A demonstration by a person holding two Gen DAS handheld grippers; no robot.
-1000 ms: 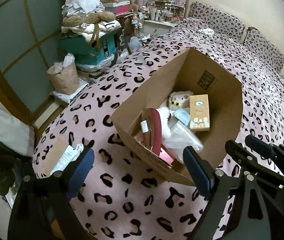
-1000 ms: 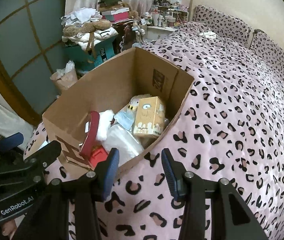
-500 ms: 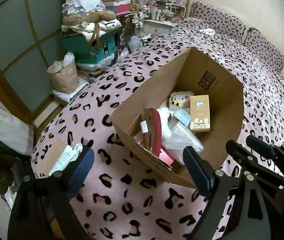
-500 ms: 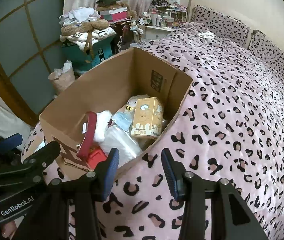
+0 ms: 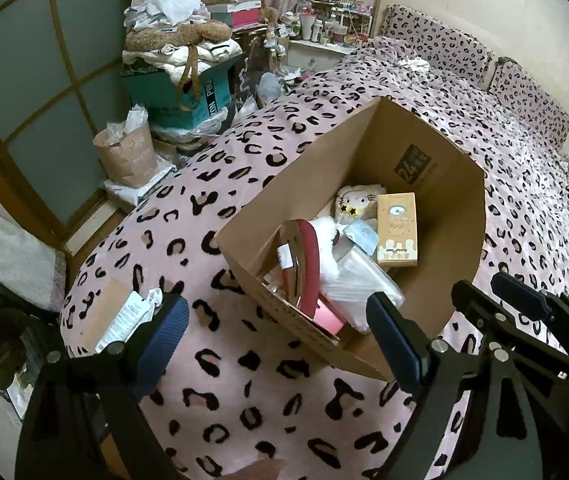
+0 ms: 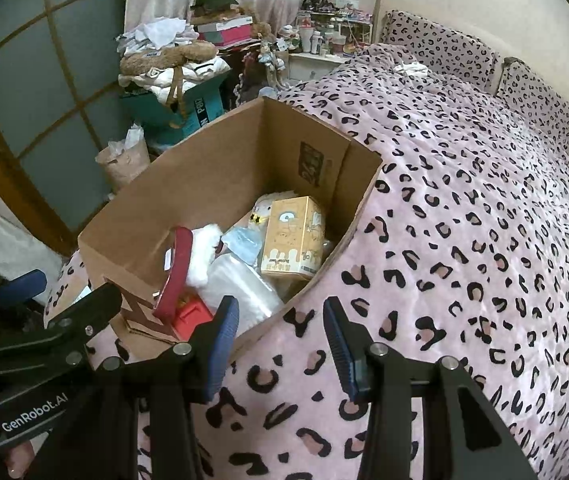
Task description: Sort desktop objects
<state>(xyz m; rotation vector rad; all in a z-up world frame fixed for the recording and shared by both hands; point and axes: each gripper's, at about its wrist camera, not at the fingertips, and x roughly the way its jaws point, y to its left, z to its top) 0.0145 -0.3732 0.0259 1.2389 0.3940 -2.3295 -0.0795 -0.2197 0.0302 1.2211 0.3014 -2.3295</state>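
Lettering "GenRobot.AI" marks left gripper (image 6: 60, 292) beside cardboard box (image 6: 220, 176).

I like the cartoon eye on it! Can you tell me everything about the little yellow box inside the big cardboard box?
The little yellow cardboard box is a tall carton, pale orange-yellow, printed with a one-eyed cartoon face near the top, cream drips lower down and small writing at the bottom. It looks closed and undamaged. It lies tilted back, face up, inside the open brown cardboard box, on the right side. A white plush toy with star eyes sits just behind it and a light blue packet lies at its left edge.
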